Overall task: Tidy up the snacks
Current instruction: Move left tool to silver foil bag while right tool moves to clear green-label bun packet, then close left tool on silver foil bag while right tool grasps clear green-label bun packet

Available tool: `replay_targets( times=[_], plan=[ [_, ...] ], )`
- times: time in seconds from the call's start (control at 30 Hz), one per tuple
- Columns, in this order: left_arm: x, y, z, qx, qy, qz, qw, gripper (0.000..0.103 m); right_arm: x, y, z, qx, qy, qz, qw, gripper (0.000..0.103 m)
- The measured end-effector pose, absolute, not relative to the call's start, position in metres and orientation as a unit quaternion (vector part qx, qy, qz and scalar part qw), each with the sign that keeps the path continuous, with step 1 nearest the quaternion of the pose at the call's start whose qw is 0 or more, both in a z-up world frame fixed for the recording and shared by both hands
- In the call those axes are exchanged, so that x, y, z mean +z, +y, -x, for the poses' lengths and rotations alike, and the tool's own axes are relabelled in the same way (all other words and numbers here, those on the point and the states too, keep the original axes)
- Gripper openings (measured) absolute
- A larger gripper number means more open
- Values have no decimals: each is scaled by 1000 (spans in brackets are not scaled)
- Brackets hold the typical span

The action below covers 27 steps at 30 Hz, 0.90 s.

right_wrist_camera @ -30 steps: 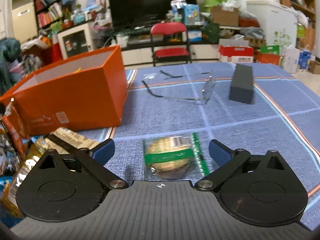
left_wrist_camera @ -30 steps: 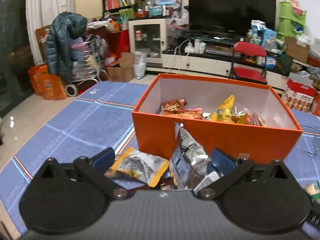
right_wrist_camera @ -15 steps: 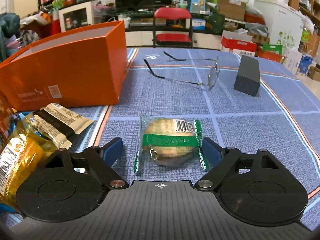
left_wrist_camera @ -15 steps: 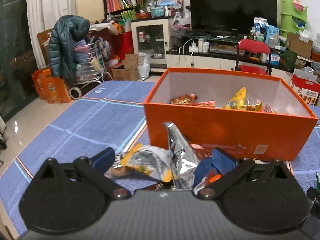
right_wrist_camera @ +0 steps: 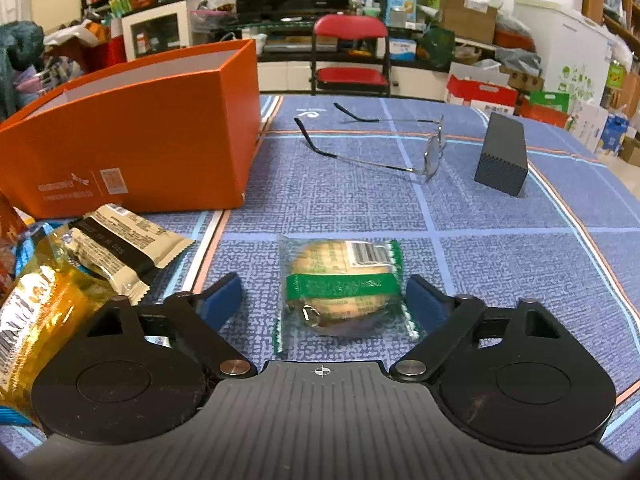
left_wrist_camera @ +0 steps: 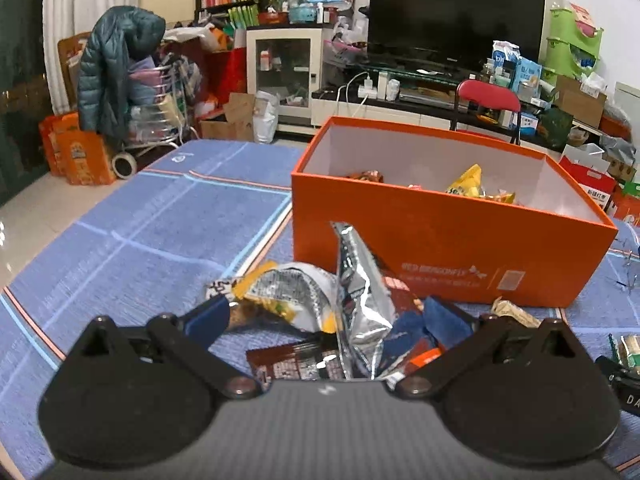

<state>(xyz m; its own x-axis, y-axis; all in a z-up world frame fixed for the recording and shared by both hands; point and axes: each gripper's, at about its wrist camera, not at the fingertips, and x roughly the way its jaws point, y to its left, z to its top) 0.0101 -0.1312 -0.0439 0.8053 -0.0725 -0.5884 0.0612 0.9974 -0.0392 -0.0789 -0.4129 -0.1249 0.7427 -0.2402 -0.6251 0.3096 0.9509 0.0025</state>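
Left hand-held gripper (left_wrist_camera: 332, 318) spread around silver packet (left_wrist_camera: 360, 300) (orange box (left_wrist_camera: 448, 248) behind).

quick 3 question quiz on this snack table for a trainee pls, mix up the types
1. True or false: the right gripper is shut on the cake.
2. What lies between the box and the black block? A) scissors B) glasses C) a phone
3. Fill in: the silver packet stands between the pads of the ____ gripper.

Key
1. False: the jaws have just been closing around it, but both pads are still apart from the wrapper.
2. B, the glasses.
3. Left.
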Motion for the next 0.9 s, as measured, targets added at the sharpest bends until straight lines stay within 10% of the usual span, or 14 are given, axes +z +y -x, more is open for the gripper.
replay_targets(
  times=[0.23,0.33,0.53,0.9],
  plan=[
    [-46,-131,-15,-41,329,27,943,102,-126,-412,79,-148,324,-52,933,73],
    [-49,-131,-18,-57,348,31,935,102,-124,-411,80,-141,321,-46,935,45],
    [-43,-133,-10,-106,330,15,938,65,-122,-403,83,-140,316,-12,938,39],
    [-25,-113,5,-148,293,5,945,48,-104,-390,99,-138,269,31,953,39]
  ],
)
